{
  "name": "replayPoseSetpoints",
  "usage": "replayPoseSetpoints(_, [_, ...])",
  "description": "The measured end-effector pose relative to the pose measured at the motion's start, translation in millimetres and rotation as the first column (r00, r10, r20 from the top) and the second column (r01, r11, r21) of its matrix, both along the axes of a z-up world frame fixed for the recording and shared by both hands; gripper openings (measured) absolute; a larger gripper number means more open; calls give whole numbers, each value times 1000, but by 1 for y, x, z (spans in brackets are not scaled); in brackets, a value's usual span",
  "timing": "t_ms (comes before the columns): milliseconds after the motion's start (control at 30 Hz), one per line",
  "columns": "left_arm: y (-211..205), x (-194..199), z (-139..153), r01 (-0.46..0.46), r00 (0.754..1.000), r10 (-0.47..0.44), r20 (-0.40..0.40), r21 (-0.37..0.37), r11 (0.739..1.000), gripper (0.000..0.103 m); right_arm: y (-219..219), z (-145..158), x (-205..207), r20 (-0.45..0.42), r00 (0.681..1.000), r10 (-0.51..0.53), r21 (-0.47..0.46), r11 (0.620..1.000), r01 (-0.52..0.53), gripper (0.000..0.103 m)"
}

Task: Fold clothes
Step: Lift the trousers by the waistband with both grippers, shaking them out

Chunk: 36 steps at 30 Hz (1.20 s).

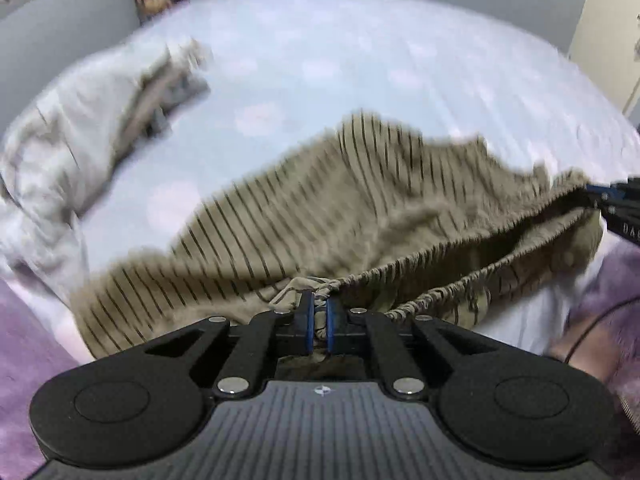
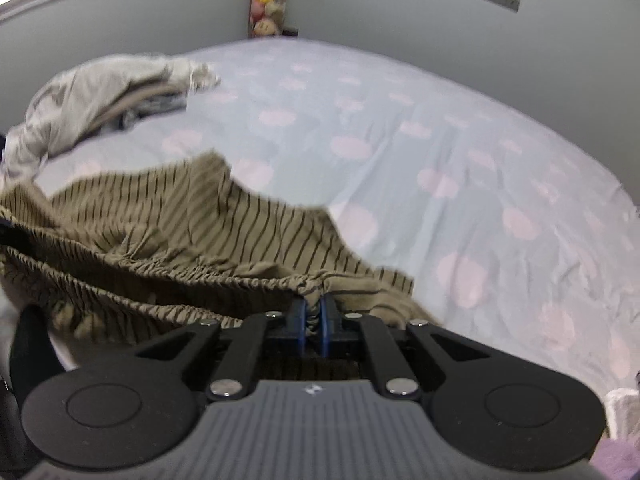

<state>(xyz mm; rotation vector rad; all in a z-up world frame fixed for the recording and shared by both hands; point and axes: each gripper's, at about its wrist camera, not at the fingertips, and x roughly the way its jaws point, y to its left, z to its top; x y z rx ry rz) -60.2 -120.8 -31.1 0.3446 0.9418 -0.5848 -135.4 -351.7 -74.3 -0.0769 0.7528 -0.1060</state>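
Olive striped shorts (image 1: 320, 204) with an elastic waistband hang spread between my two grippers over the bed. My left gripper (image 1: 319, 304) is shut on the waistband at one side. My right gripper (image 2: 314, 306) is shut on the waistband at the other side; the shorts (image 2: 192, 216) stretch away to its left. The right gripper also shows at the right edge of the left wrist view (image 1: 612, 200), pinching the waistband's far end. The waistband gapes open between the two grips.
The bed has a pale blue sheet (image 2: 440, 152) with pink cloud prints. A crumpled light grey garment (image 1: 80, 140) lies at the left, also in the right wrist view (image 2: 104, 92). Grey walls and stuffed toys (image 2: 268, 0) stand behind the bed.
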Motion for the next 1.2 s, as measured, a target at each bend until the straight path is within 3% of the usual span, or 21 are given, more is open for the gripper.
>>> replayPoseSetpoints(300, [-7, 1, 85, 54, 973, -45, 228, -35, 998, 4, -6, 79, -2, 167, 986, 23, -18, 1000, -20, 8])
replayPoseSetpoints(467, [-37, 50, 123, 62, 955, -60, 291, 0, 998, 4, -14, 139, 7, 259, 963, 76, -61, 996, -63, 8])
replayPoseSetpoints(633, [-70, 102, 161, 67, 934, -77, 350, 39, 997, 3, -29, 185, 53, 300, 949, 100, -72, 994, -82, 8])
replayPoseSetpoints(833, [-111, 165, 205, 61, 903, -91, 420, 85, 995, 3, -42, 208, 153, 277, 960, 41, -62, 998, -25, 8])
replayPoseSetpoints(967, [-140, 202, 239, 31, 853, -81, 515, 105, 994, 3, -53, 239, 210, 333, 943, -17, -77, 996, 45, 8])
replayPoseSetpoints(1033, [-149, 216, 266, 26, 823, -67, 564, 80, 996, 3, -58, 265, 229, 386, 922, -36, -94, 993, 78, 8])
replayPoseSetpoints(1200, [-155, 220, 330, 49, 732, -32, 680, -7, 999, 3, -67, 337, 234, 520, 854, -11, -176, 977, 119, 9])
